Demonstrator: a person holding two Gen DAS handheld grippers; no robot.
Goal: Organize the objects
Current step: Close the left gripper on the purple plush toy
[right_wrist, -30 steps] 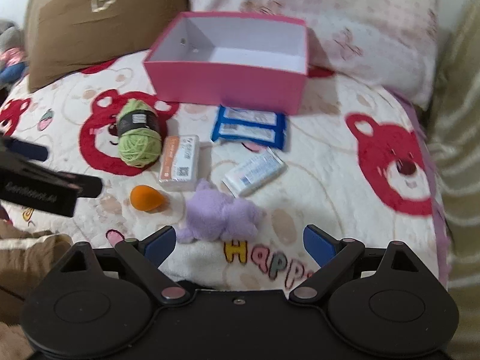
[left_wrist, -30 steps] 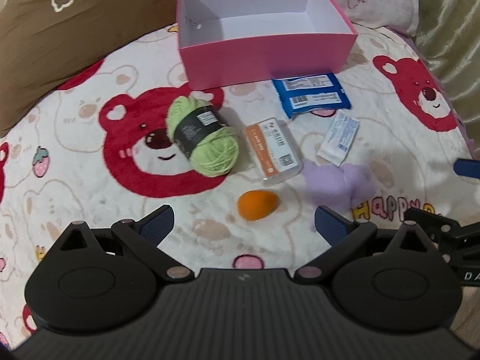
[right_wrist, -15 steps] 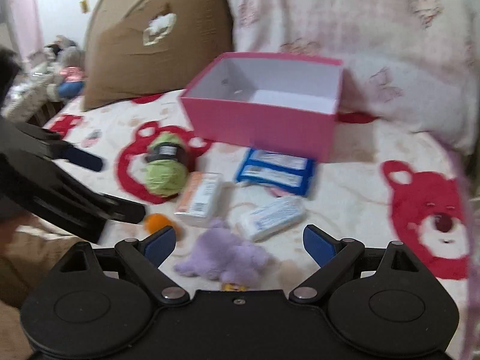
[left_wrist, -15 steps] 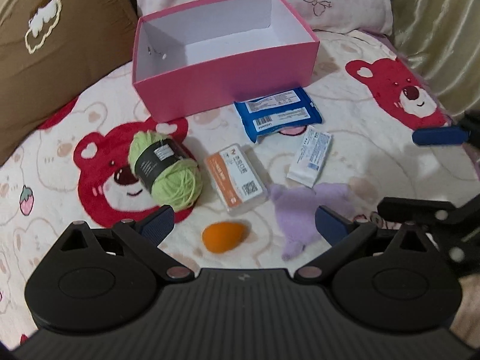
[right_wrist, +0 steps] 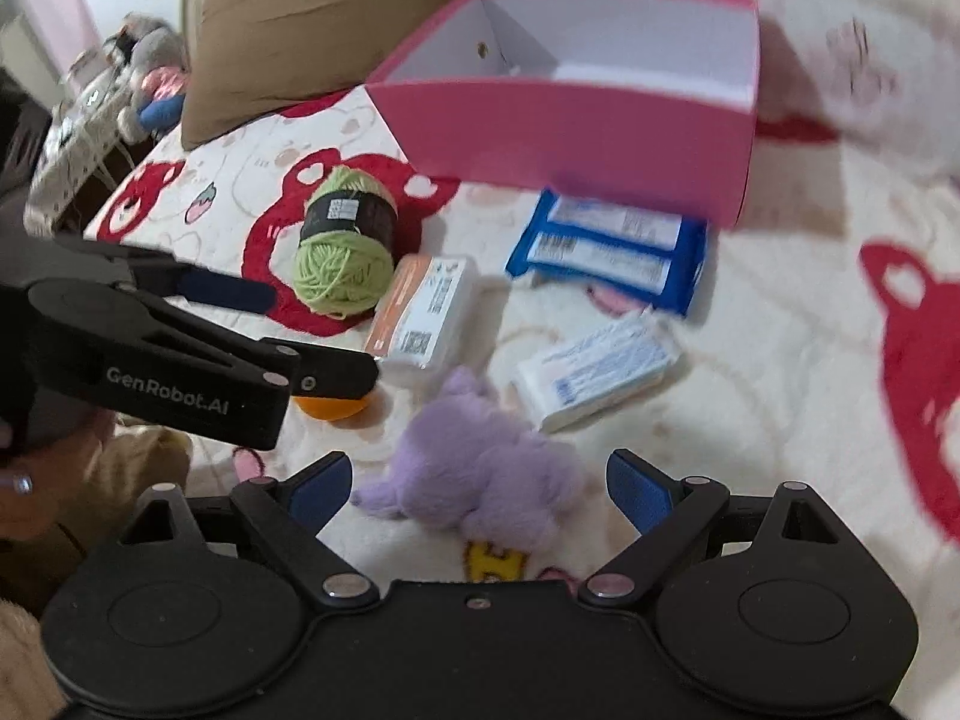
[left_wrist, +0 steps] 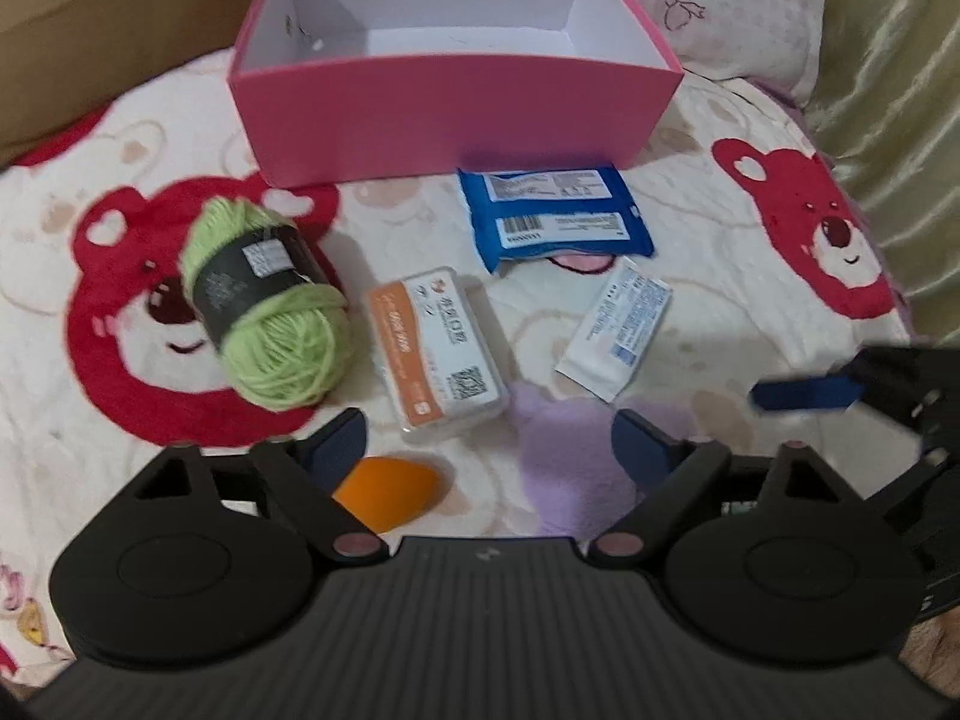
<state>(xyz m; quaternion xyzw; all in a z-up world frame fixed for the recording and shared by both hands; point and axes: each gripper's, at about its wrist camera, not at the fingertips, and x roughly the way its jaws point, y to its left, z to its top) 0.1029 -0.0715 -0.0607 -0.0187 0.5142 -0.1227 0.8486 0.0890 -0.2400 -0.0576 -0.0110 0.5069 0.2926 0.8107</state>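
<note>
One pink box (left_wrist: pixel 444 120) stands open at the far side of the bear-print blanket (left_wrist: pixel 750 312), its inside white and bare, with small holes in its left wall. Six loose things lie on the blanket nearer than the box, each counted once. One green yarn ball (left_wrist: pixel 270 312) with a dark paper band lies to the left, on a red bear face. One clear case (left_wrist: pixel 441 348) with an orange and white label lies just right of the yarn. One blue packet (left_wrist: pixel 558 216), with two white barcode labels, lies just in front of the box. One white sachet (left_wrist: pixel 618 330) with blue print lies nearer and to the right of the case. One orange egg-shaped sponge (left_wrist: pixel 390 489) lies nearest on the left. One purple plush (right_wrist: pixel 486 474), soft and fuzzy, lies nearest in the middle.

The left gripper (left_wrist: pixel 489 441) has its jaws closing, yet they are apart and press on nothing; the sponge shows just inside its left finger and the plush's edge by its right one. The right gripper (right_wrist: pixel 480 480) has its jaws spread wide with the plush between them, the pads not touching it. Two pillows lie beyond the box: one brown (right_wrist: pixel 312 18), one pale (left_wrist: pixel 732 6)
</note>
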